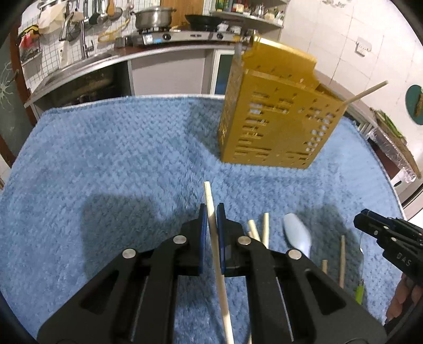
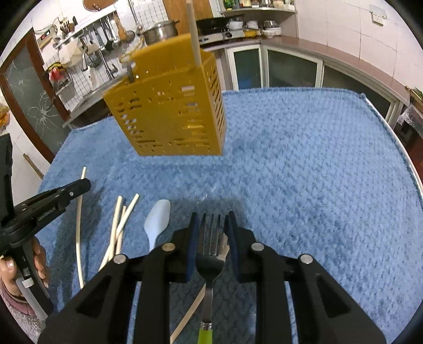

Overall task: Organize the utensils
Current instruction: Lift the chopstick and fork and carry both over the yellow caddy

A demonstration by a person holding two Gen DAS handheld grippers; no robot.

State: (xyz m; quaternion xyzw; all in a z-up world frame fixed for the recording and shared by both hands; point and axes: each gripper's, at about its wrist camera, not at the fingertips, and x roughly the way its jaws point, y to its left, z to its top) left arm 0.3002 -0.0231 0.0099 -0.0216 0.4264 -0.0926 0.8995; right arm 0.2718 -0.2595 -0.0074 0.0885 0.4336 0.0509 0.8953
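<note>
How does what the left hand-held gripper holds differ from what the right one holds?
The left hand-held gripper is shut on a chopstick: a thin, plain, pale stick. The right hand-held gripper is shut on a fork: wider, shiny metal, with tines and a green handle. Both utensils point forward between the pads, towards the yellow holder.

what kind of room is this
Most likely a home kitchen: a steel pot sits on a gas stove, ladles hang on a tiled wall above a sink, and shelves hold bottles and jars.
</note>
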